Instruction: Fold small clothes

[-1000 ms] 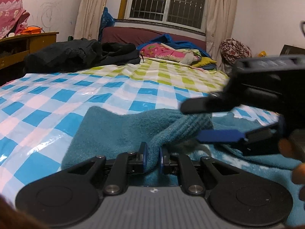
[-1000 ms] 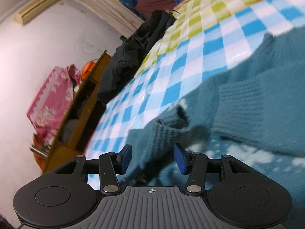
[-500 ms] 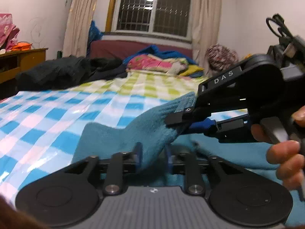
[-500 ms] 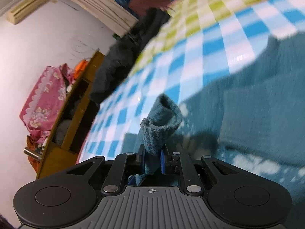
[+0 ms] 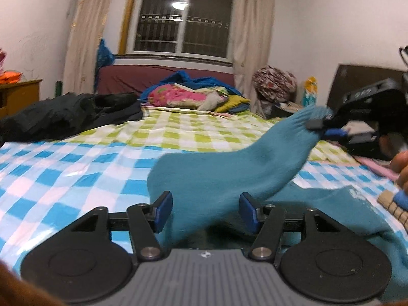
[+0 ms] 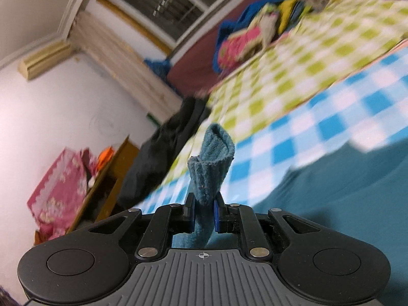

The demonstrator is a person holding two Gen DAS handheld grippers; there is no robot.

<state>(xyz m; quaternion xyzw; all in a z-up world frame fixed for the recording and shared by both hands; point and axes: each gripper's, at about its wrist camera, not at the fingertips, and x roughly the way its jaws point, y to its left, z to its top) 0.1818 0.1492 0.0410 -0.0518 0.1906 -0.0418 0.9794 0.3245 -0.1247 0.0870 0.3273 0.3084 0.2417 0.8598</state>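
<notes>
Over the checked bed (image 5: 76,168), we hold the teal sock (image 5: 229,173) by its ribbed cuff in our right hand-held gripper (image 6: 204,215), jaws clamped on it. Our left hand-held gripper (image 5: 205,211) has just been opening; the sock hangs between its pads, unpressed. We judge it light, soft and limp, best pinched at cuff or toe. We can read no writing; the other gripper's lettering is blurred.

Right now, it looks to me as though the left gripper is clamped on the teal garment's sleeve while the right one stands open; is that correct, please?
Not quite: it is the other way round. The right wrist view shows the right gripper clamped on the teal sleeve. The left wrist view shows the left gripper with its jaws apart, just opened, the cloth loose between them.
</notes>
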